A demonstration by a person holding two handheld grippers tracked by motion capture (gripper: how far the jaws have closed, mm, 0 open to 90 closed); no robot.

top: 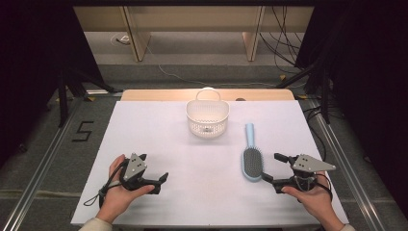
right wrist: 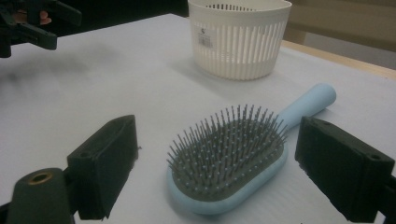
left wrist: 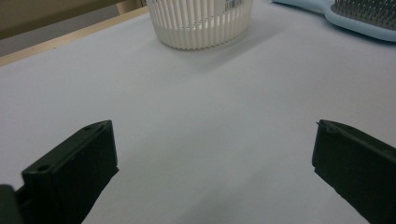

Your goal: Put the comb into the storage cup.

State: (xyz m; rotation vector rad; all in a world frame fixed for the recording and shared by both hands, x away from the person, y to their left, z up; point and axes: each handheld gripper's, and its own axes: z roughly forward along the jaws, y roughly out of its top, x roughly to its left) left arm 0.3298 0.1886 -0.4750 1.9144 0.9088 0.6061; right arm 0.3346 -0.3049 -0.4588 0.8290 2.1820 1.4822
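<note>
I count one hairbrush [top: 252,161], one white basket [top: 208,117], two claws. Hairbrush lies bristles-up right of centre on the table [top: 144,125], basket far of it. My right claw [top: 276,168] is spread just beside the brush head; left claw [top: 162,180] spread, near-left, open table around it.

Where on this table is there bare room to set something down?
Bare room: the wide left half of the table, between the basket and the left gripper, and the near middle between both grippers. Crowded: around the hairbrush, right beside the open right gripper.
</note>
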